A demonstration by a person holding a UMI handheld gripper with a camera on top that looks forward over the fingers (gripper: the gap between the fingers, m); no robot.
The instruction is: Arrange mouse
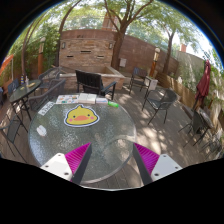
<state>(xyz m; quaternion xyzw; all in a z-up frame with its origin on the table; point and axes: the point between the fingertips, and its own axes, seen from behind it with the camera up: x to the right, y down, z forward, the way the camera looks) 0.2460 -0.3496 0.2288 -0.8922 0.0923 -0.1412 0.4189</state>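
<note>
One white mouse (41, 130) is seen left of and beyond the wide-open, empty claw (113, 160), on the round tabletop (110, 135).

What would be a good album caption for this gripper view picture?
Open gripper hovers over a round glass patio table, its yellow duck-shaped mat lying beyond the fingers, with chairs and trees behind.

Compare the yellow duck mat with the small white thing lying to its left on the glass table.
The duck mat is yellow with an orange patch, the white object plain and pale. The duck mat is far larger and lies nearer the table's middle, beyond the open gripper; the white object sits nearer the rim. What the white object is cannot be told. Both rest on the round glass table.
</note>
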